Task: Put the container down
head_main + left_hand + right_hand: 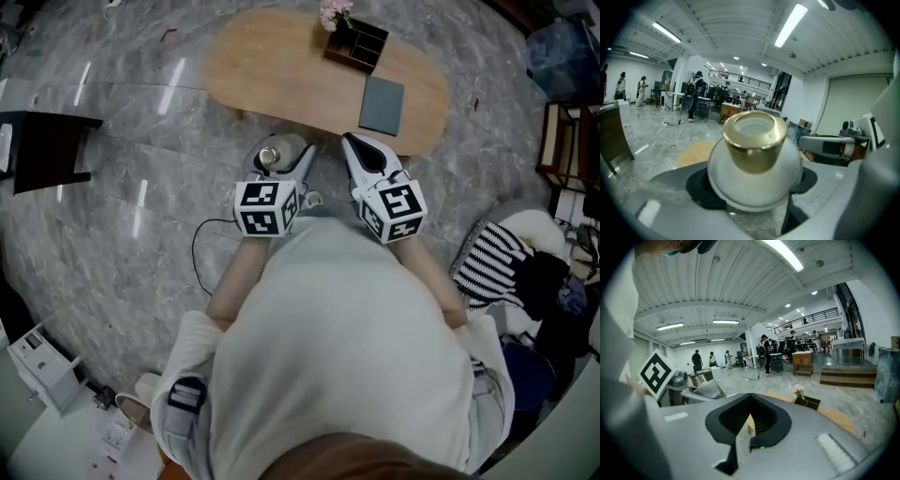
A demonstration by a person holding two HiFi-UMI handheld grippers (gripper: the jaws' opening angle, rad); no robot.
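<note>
Grey marble floor lies under you, with the oval wooden bench (281,66) just ahead. Your left gripper (284,161) is clamped wide on the white, gold-necked container (754,173), held just short of the bench's near edge. Your right gripper (749,404) is closed and empty. Setting the container down is yet to do.

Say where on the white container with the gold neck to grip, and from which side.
Grip the container on its round white body from the side, jaws across its widest part, as the left gripper does. The curved pads cup it; the gold neck is narrower and smooth, likely to slip.
</note>
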